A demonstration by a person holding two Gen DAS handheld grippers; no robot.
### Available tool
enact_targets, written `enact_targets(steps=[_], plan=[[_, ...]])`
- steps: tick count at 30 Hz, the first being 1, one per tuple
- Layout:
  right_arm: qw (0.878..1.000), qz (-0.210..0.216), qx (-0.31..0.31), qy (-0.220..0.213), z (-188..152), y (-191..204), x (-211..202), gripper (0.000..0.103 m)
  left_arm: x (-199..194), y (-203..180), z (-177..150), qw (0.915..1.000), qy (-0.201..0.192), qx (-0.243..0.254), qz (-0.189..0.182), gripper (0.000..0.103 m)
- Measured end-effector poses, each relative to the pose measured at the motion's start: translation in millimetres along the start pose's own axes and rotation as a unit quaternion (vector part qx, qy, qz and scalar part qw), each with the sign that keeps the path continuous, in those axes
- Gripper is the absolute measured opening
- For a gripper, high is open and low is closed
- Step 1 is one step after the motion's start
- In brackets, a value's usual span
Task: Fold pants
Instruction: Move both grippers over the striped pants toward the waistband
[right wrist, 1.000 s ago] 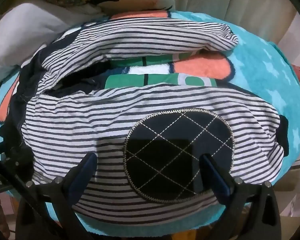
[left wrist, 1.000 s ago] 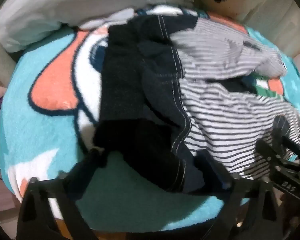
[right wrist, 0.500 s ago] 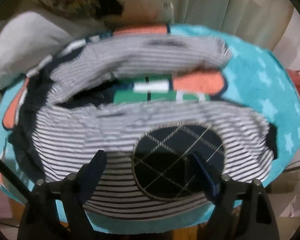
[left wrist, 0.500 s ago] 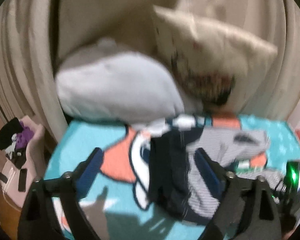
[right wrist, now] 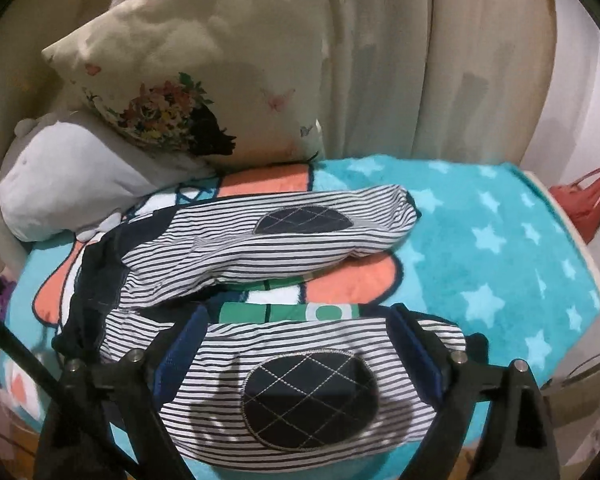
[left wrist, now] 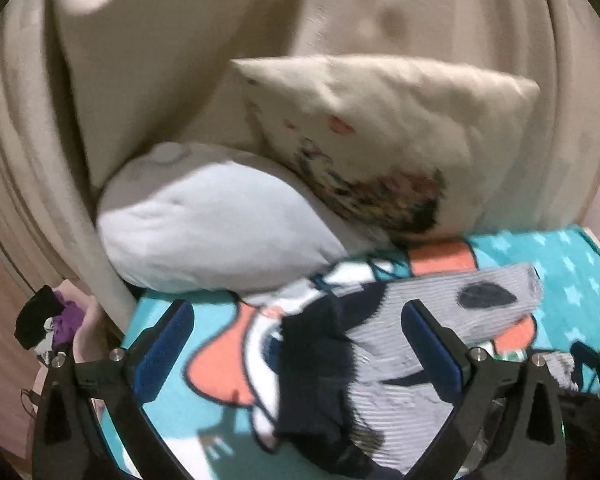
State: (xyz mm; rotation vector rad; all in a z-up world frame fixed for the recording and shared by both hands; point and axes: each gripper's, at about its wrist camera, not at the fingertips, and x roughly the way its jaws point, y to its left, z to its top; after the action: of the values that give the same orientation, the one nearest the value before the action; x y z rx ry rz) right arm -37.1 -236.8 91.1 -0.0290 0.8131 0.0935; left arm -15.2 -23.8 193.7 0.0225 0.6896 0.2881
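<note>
Both tongs, left (left wrist: pixel 298 340) and right (right wrist: pixel 298 344), released above one pants (right wrist: pixel 260 240), two pillows.

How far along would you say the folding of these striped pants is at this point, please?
Done: the striped pants lie spread on the teal blanket, legs apart, the far leg separate from the near leg; no fold shows yet. In hand: nothing; the left gripper and right gripper are both open above the fabric. Left: bringing one leg onto the other, then folding lengthwise.
</note>
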Motion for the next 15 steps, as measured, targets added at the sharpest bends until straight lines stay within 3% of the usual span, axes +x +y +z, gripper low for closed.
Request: enact_targets(steps=[7,15], plan=[[1.000,0.012,0.007,0.012,16,-24,16,0.089,10,-56,0,0.9977,0.039,0.054,-0.010,0.103],[0.999,0.019,0.009,0.039,23,-56,36,0.089,33,-83,2,0.9956,0.080,0.044,-0.022,0.103]])
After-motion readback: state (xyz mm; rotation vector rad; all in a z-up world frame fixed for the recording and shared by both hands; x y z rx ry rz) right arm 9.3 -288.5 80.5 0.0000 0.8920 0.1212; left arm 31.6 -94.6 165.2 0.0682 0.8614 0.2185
